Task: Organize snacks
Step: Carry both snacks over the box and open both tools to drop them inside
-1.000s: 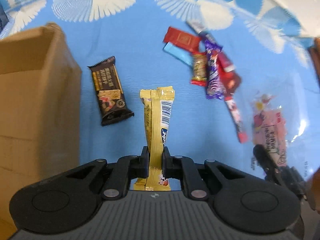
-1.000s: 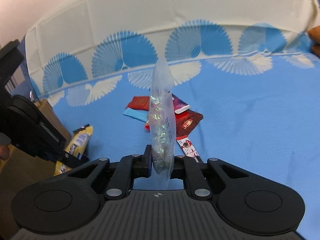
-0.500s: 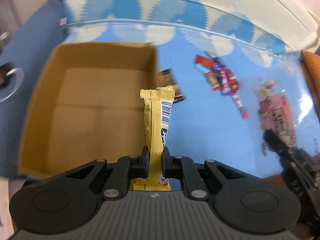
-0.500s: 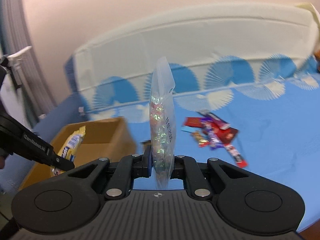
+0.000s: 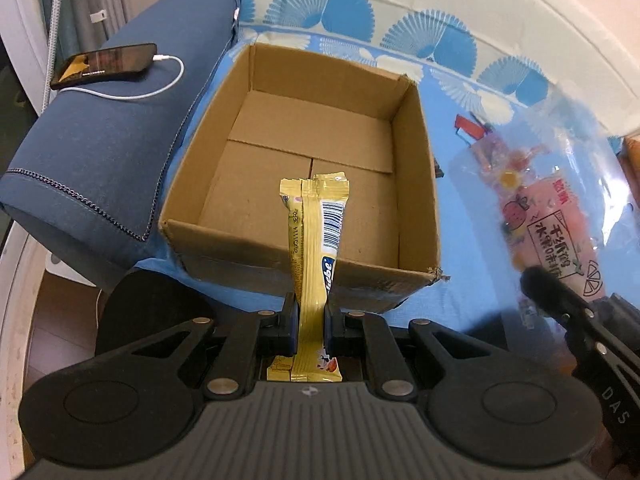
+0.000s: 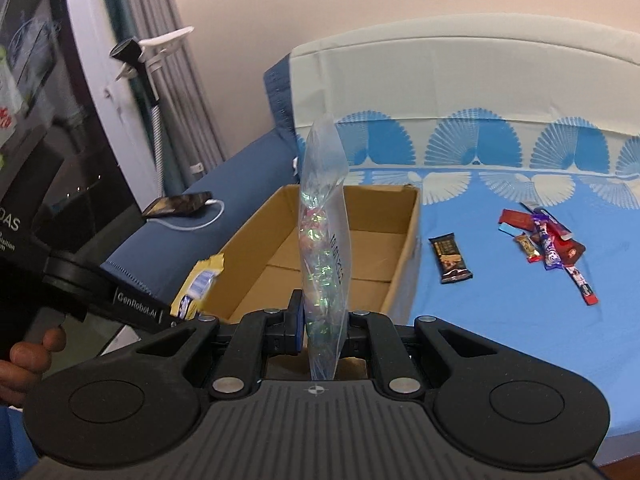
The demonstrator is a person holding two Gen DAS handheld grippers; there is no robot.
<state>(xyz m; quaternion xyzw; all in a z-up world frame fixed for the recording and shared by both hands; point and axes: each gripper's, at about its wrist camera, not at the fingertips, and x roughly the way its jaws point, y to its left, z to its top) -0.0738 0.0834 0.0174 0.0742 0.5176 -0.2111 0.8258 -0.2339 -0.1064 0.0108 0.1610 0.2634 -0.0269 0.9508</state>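
Observation:
My left gripper (image 5: 311, 322) is shut on a yellow snack bar (image 5: 318, 236), which stands upright over the near wall of an open cardboard box (image 5: 416, 168). The box holds nothing. My right gripper (image 6: 323, 326) is shut on a clear bag of candies (image 6: 323, 248), held edge-on in front of the same box (image 6: 404, 248). In the left wrist view that bag (image 5: 548, 208) hangs at the right, beside the box. In the right wrist view the left gripper (image 6: 176, 316) with its bar shows at the box's left corner.
A dark chocolate bar (image 6: 450, 258) and a heap of several small wrapped snacks (image 6: 548, 240) lie on the blue cloth right of the box. A phone on a white cable (image 5: 106, 65) rests on the blue sofa arm to the left. A hand (image 6: 28, 360) grips the left tool.
Both grippers swung left and rose from over the scattered snacks to the cardboard box, each keeping its snack. The box's inside came into view.

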